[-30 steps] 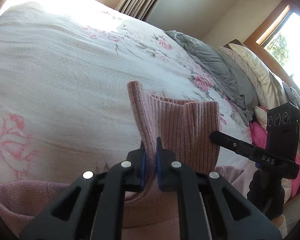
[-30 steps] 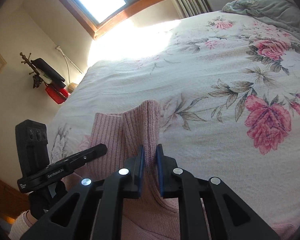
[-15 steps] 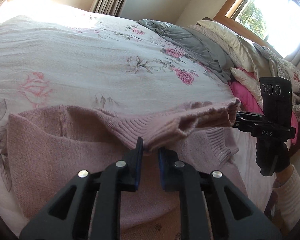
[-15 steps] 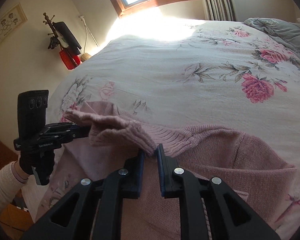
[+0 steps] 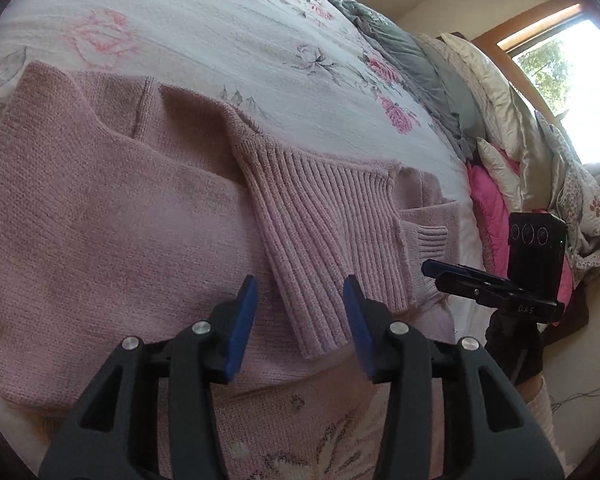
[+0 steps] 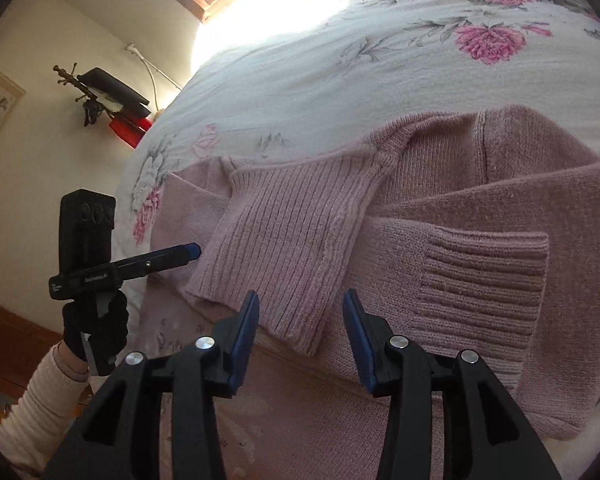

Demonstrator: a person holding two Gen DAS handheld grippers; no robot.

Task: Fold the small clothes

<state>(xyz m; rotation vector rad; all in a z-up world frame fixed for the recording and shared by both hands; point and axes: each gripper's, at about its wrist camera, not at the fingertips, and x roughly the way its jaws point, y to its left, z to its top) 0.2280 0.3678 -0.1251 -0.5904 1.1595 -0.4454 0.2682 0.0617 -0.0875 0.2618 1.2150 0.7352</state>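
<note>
A pink knitted sweater (image 5: 100, 240) lies flat on the bed, one sleeve folded across its body. Its ribbed neck (image 5: 320, 216) is turned down onto the body. My left gripper (image 5: 300, 284) hovers open just above the neck's free edge, blue pads wide apart and holding nothing. My right gripper (image 5: 434, 271) shows side-on at the right. In the right wrist view the ribbed neck (image 6: 284, 232) lies between the sweater body (image 6: 520, 168) and a ribbed cuff (image 6: 480, 280). My right gripper (image 6: 300, 296) is open over it, and my left gripper (image 6: 194, 250) points in from the left.
The floral bedspread (image 5: 220, 32) stretches beyond the sweater. Grey bedding (image 5: 400, 52), pillows and a pink cushion (image 5: 492, 200) pile along the right side. A wall hook with black and red items (image 6: 112, 96) hangs left of the bed. A gloved hand (image 6: 96, 324) holds the left gripper.
Both grippers were shut on the ribbed neck and held it up. They lowered it onto the sweater body, then opened and let it go.
</note>
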